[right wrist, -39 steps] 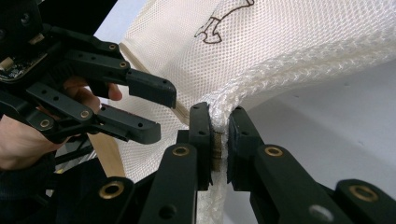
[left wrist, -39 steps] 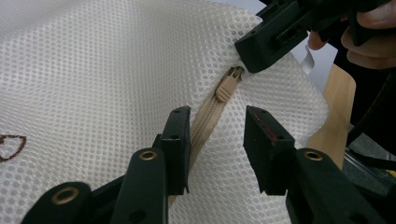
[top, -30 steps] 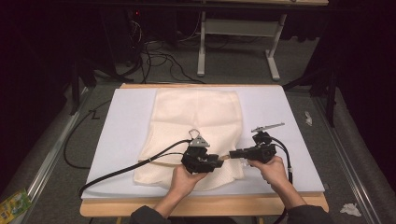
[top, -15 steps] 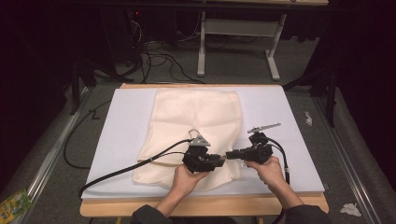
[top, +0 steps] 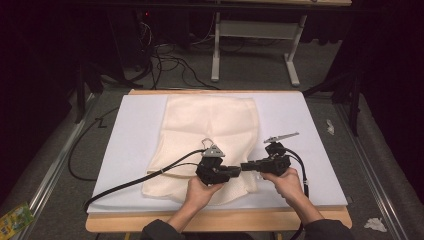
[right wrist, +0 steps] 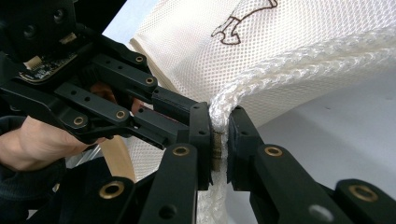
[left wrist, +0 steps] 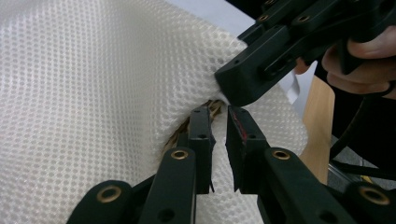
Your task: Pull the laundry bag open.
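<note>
Right gripper view: right gripper pinches the mesh bag's cord; left gripper's fingers, just closing, near-shut at its mouth, grip unclear.

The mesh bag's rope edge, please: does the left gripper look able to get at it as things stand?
Probably yes. The left gripper sits right at the lifted edge of the mesh bag, its jaws having just been closing with a fold of mesh between them. The right gripper already clamps the rope just beside it, leaving little room.
</note>
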